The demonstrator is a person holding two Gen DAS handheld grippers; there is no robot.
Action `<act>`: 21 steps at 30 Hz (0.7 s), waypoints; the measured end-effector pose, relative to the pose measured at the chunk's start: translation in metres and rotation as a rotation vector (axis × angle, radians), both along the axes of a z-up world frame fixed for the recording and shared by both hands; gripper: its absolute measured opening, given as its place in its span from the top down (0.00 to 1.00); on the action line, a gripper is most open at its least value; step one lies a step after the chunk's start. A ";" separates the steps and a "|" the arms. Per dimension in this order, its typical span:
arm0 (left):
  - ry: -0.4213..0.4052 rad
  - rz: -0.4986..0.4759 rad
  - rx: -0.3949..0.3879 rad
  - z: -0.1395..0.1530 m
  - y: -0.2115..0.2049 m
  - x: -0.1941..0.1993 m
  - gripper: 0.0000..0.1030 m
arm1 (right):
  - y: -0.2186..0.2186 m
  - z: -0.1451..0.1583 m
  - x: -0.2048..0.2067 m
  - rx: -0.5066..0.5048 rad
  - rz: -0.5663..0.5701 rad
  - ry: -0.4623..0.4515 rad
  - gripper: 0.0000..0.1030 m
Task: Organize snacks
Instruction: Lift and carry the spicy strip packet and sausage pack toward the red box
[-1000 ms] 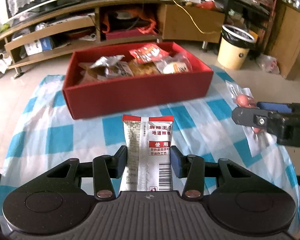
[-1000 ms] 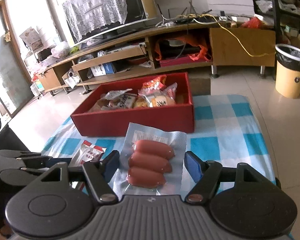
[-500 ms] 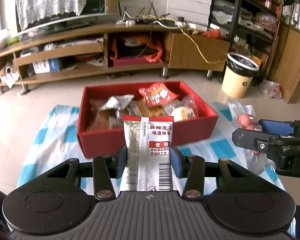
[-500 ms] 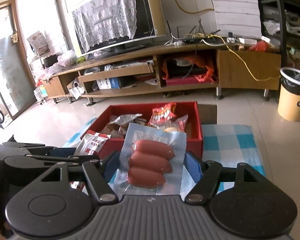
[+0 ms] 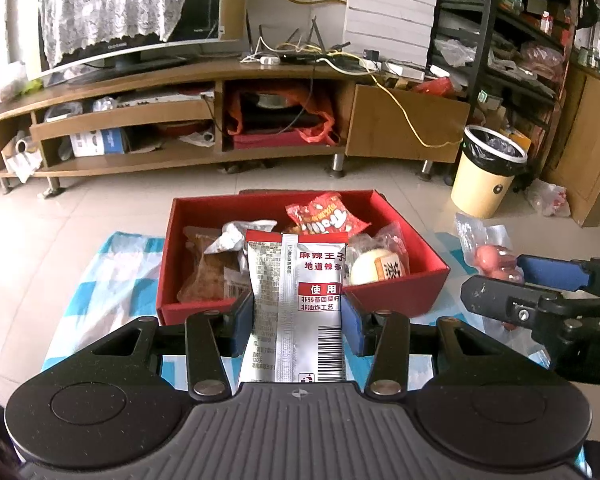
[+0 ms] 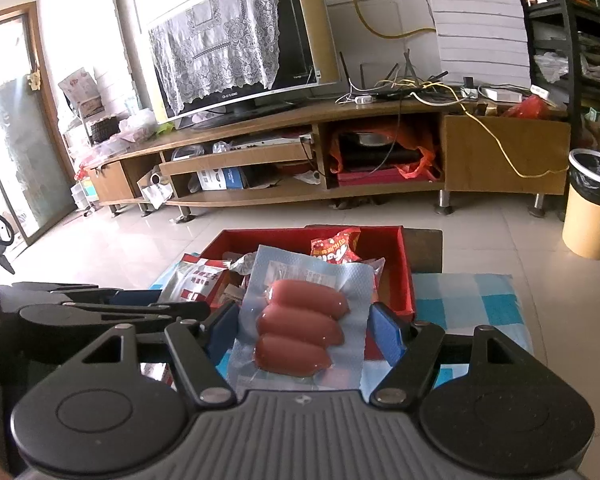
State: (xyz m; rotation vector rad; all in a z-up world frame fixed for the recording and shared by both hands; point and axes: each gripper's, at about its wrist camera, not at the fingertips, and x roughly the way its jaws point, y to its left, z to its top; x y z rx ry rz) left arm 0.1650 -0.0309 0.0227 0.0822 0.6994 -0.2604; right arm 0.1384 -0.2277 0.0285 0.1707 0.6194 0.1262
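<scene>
My left gripper is shut on a silver snack packet with a red top edge and holds it up in front of the red box. My right gripper is shut on a clear sausage pack with three sausages, raised above the blue-checked cloth. The red box holds several snacks, among them a red bag and a round bun. The right gripper with the sausages shows at the right of the left wrist view.
A low wooden TV stand with a TV runs along the back. A yellow bin stands on the tiled floor at the right. Shelves fill the right wall.
Both grippers have risen with their packets. The box and cloth now sit lower and farther in both views.
</scene>
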 end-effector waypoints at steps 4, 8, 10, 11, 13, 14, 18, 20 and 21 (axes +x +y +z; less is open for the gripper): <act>-0.005 0.005 -0.006 0.000 0.000 0.007 0.48 | -0.001 0.000 0.007 0.002 0.000 -0.007 0.35; -0.007 0.016 -0.008 -0.001 0.002 0.014 0.48 | -0.002 0.001 0.014 0.000 0.004 -0.014 0.35; -0.006 0.023 -0.009 -0.002 0.004 0.016 0.48 | -0.004 0.000 0.018 0.003 0.002 -0.014 0.35; -0.006 0.027 -0.009 -0.002 0.004 0.018 0.48 | -0.004 -0.001 0.020 0.003 0.001 -0.014 0.35; -0.005 0.032 -0.010 -0.002 0.005 0.021 0.48 | -0.004 -0.002 0.023 0.005 0.000 -0.012 0.35; -0.005 0.033 -0.011 -0.002 0.005 0.022 0.48 | -0.004 -0.002 0.024 0.004 0.001 -0.011 0.35; -0.007 0.040 -0.010 -0.002 0.005 0.025 0.48 | -0.005 -0.006 0.029 0.005 0.002 -0.005 0.35; -0.007 0.042 -0.010 -0.003 0.005 0.028 0.48 | -0.004 -0.007 0.030 0.004 0.002 -0.004 0.35; -0.007 0.044 -0.011 -0.003 0.005 0.029 0.48 | -0.004 -0.007 0.031 0.005 0.001 -0.004 0.35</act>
